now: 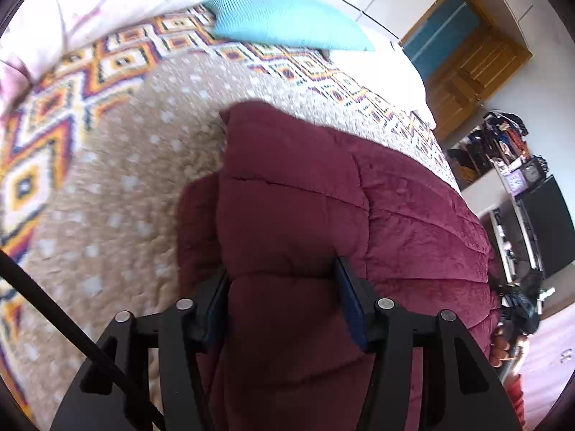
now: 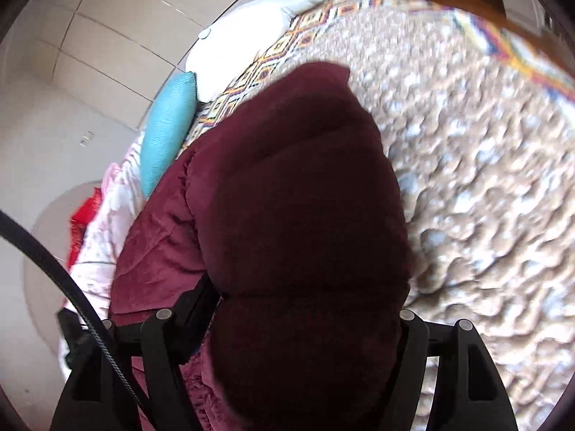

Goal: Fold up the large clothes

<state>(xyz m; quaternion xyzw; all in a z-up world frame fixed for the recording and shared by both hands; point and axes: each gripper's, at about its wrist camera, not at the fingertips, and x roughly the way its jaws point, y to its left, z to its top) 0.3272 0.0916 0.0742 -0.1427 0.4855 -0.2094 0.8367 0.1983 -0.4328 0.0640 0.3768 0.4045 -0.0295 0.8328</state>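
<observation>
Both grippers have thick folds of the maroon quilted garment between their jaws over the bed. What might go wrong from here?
1. The puffy maroon quilted garment bulges past the left gripper; the thick fold may slip out.
2. In the right gripper the fabric hides the fingers, so its grip cannot be checked.
3. The loose tan dotted blanket underneath may drag along.

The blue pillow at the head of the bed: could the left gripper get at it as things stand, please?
Probably not yet. The left gripper is full of the maroon quilt, which bulges between it and the blue pillow, lying well beyond across the tan blanket.
</observation>
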